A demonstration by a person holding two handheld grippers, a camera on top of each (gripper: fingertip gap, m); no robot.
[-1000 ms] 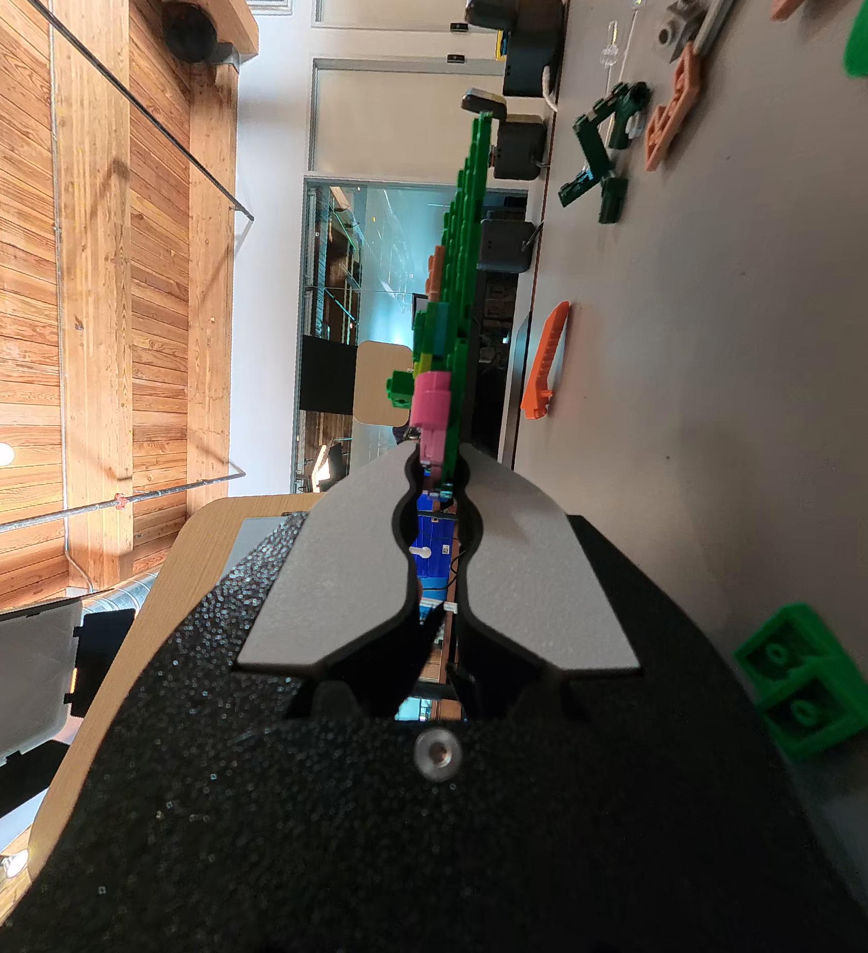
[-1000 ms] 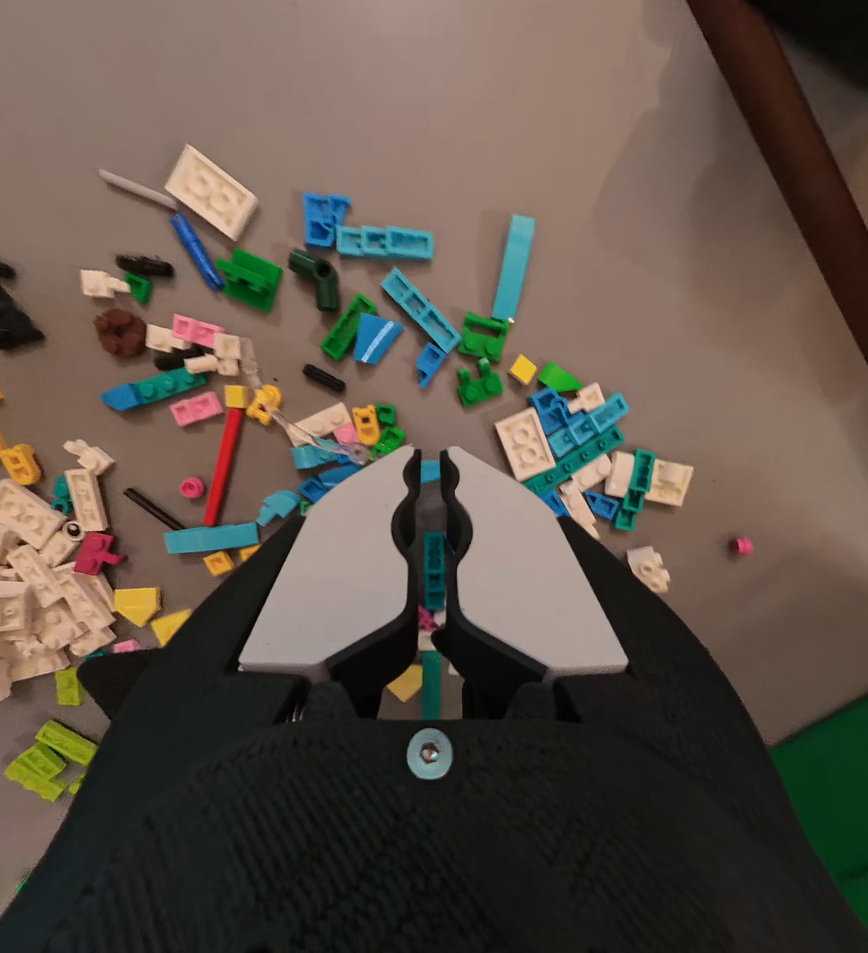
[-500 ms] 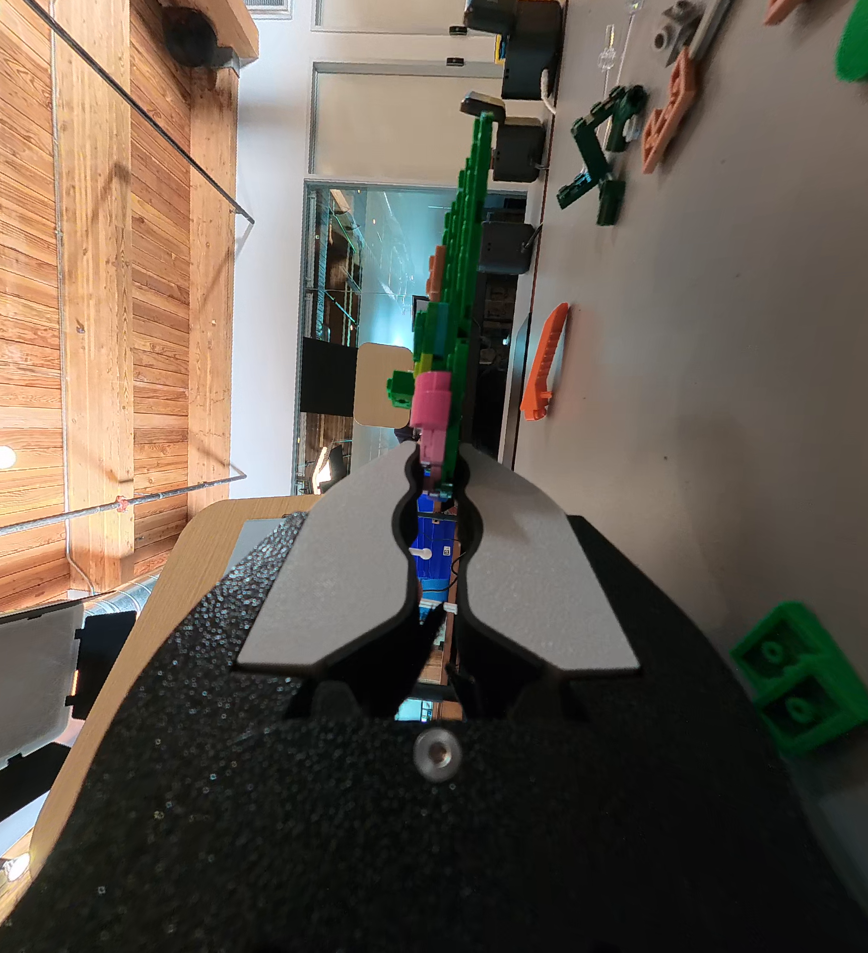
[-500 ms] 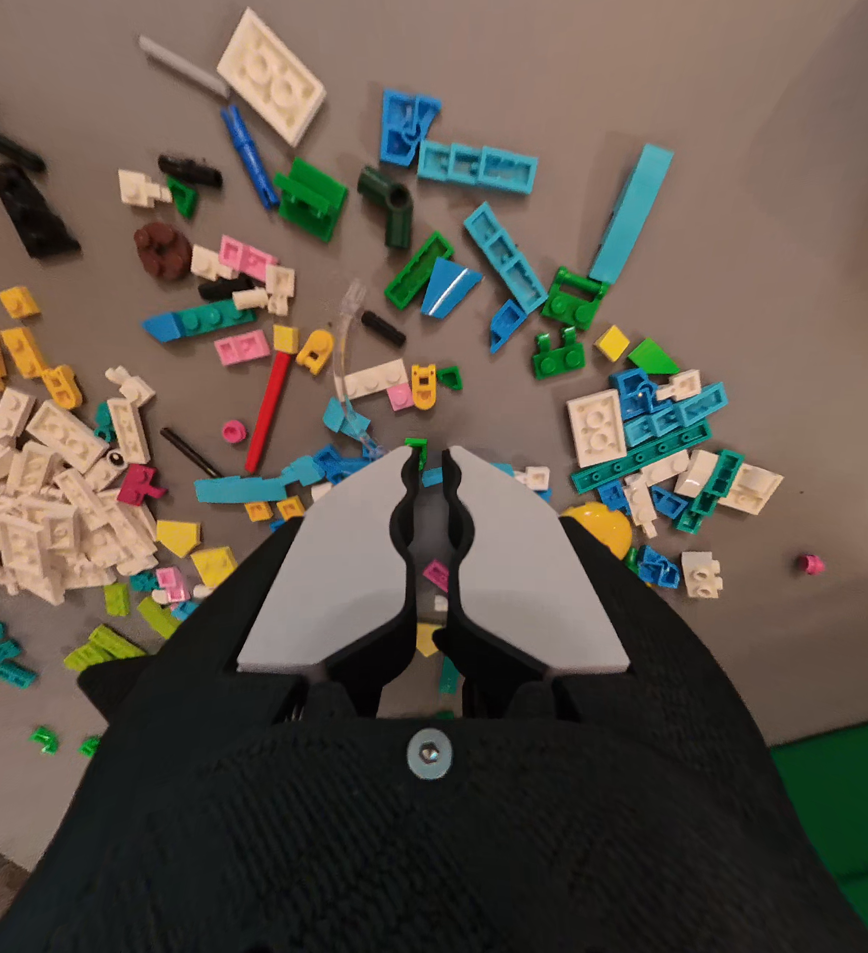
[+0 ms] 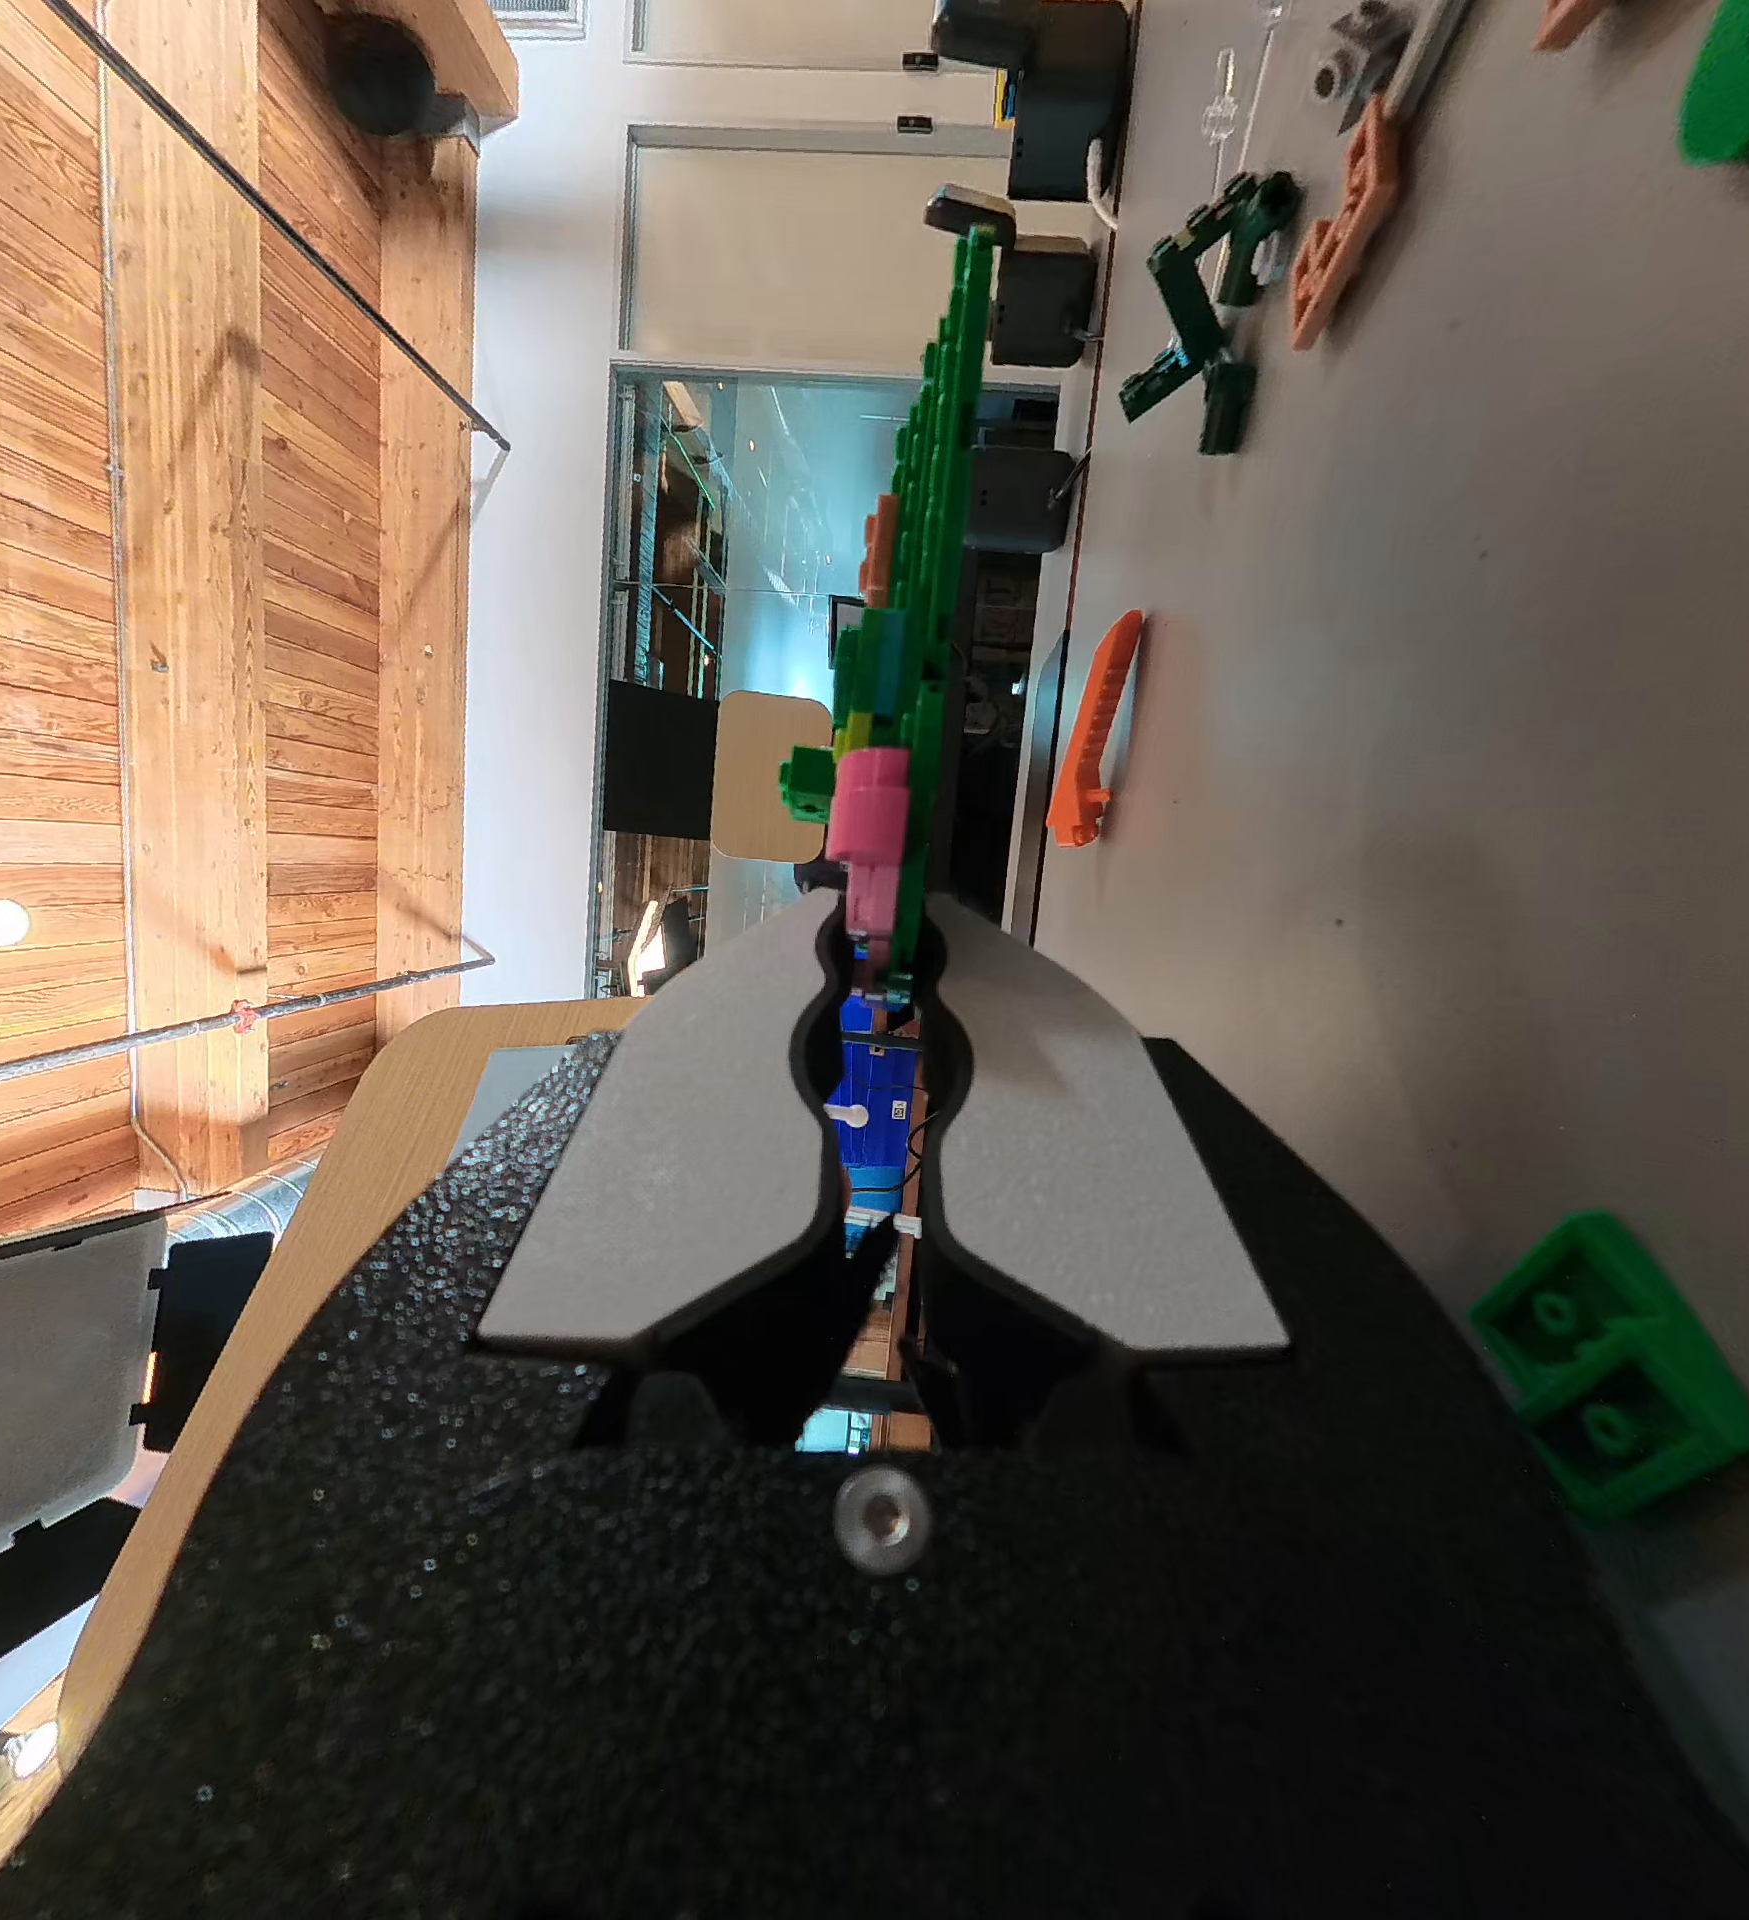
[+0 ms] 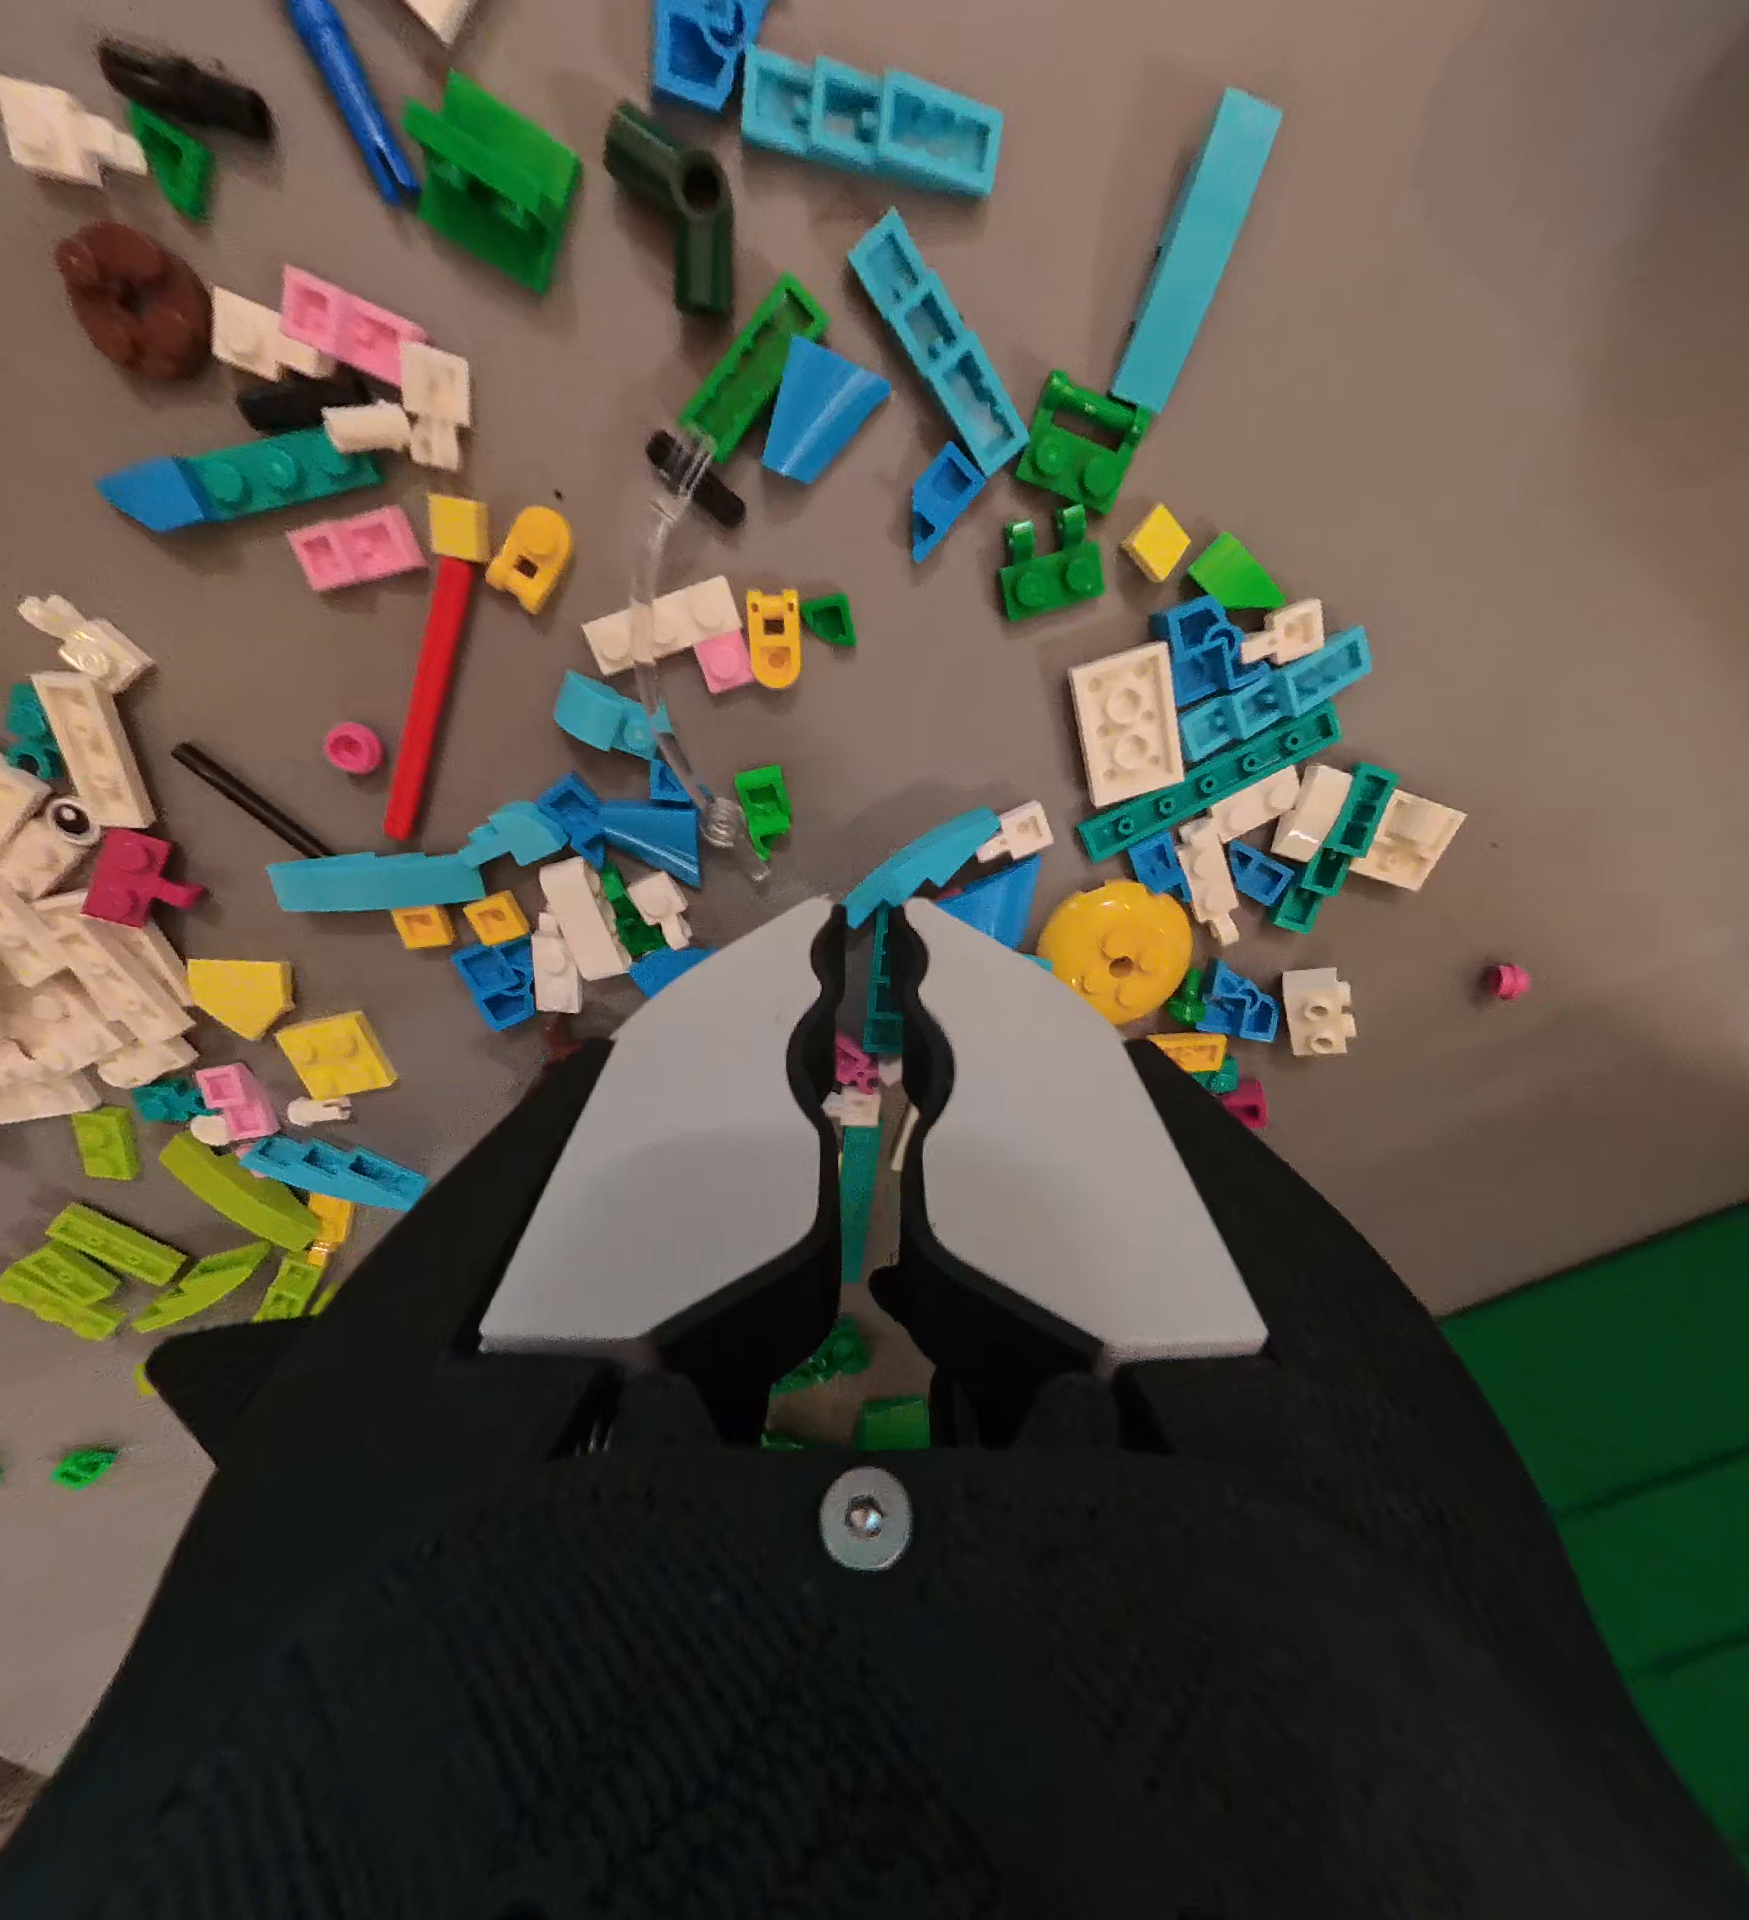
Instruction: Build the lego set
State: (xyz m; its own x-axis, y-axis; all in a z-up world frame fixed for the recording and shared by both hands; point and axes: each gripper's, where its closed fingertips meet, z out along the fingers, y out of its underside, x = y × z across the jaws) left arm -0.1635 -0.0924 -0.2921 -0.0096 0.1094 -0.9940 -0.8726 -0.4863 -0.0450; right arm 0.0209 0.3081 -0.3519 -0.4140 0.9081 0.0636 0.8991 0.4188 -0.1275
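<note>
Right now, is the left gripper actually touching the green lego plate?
Touching. The left wrist view shows the left gripper closed on the near edge of the green lego plate, both fingertips pressed against it with no gap.

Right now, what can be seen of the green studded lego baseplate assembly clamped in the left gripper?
The green studded lego baseplate assembly appears edge-on in the left wrist view, a thin glossy plastic plate running straight away from the camera, lifted off the grey table. On its studded side sit a pink brick, a small green brick, yellow-green and blue bricks, and an orange piece farther along. The left gripper is shut on its near end, its fingertips pinching the plate and the pink brick.
</note>
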